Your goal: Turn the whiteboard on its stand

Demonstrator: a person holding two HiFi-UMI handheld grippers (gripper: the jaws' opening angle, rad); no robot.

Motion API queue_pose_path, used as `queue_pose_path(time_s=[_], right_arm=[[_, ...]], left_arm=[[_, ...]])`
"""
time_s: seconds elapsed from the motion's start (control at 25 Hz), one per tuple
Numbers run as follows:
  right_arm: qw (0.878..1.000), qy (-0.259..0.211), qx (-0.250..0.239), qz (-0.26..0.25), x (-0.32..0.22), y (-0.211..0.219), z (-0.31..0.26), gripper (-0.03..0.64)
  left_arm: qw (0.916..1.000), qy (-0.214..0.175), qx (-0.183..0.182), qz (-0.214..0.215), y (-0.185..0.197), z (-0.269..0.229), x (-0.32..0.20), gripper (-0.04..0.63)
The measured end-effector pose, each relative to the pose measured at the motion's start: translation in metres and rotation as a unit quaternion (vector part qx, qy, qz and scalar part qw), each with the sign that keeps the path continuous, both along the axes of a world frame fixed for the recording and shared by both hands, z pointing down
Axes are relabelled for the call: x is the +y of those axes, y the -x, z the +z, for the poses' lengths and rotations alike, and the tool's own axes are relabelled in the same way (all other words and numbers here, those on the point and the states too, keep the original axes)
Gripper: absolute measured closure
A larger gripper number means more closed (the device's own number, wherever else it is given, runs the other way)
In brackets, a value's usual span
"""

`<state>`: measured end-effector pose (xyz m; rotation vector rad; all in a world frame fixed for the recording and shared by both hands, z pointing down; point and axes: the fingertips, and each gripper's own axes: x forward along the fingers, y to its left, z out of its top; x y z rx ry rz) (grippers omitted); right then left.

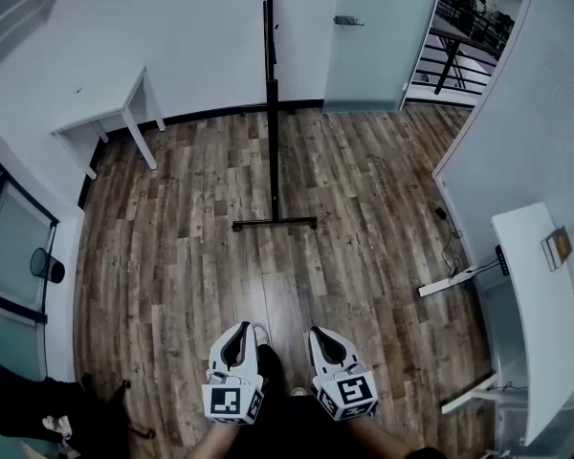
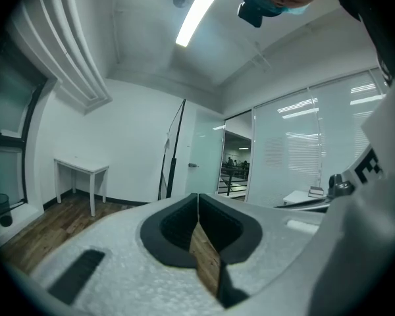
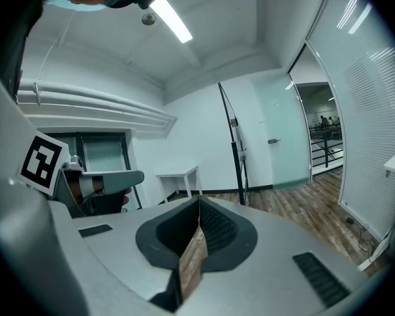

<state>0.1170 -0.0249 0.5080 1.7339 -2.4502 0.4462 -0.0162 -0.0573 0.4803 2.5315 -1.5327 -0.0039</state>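
The whiteboard (image 1: 270, 65) stands edge-on across the room, a thin dark upright on a black stand whose foot bar (image 1: 274, 224) rests on the wood floor. It also shows as a slim dark frame in the left gripper view (image 2: 173, 151) and in the right gripper view (image 3: 233, 143). My left gripper (image 1: 241, 329) and right gripper (image 1: 318, 333) hang low and close to the person's body, far short of the board. Both point toward it. The left gripper's jaws (image 2: 197, 199) meet at the tips with nothing between them, and so do the right gripper's (image 3: 199, 203).
A small white table (image 1: 115, 113) stands by the wall left of the board. A frosted glass door (image 1: 378, 36) is behind the board to the right. A white desk (image 1: 540, 295), a power strip (image 1: 450, 283) and a black bin (image 1: 48, 266) line the sides.
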Motion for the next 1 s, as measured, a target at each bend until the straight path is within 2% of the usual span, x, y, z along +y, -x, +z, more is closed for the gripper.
queue_pose_path(time_s=[0.2, 0.56, 0.8, 1.0], right_arm=[[1.000, 0.001, 0.005, 0.007, -0.067, 0.017, -0.008, 0.603], [1.000, -0.008, 0.009, 0.026, -0.181, 0.046, -0.015, 0.603], [0.999, -0.014, 0.009, 0.039, -0.232, 0.056, -0.017, 0.603], [0.999, -0.007, 0.012, 0.040, -0.262, 0.059, -0.016, 0.603]], left_arm=[[0.9999, 0.008, 0.004, 0.008, 0.018, -0.005, -0.067, 0.574], [0.9993, -0.006, 0.002, 0.038, 0.041, -0.012, -0.181, 0.575], [0.9991, -0.014, 0.007, 0.040, 0.055, -0.018, -0.235, 0.574], [0.9989, -0.012, 0.010, 0.044, 0.059, -0.019, -0.261, 0.574]])
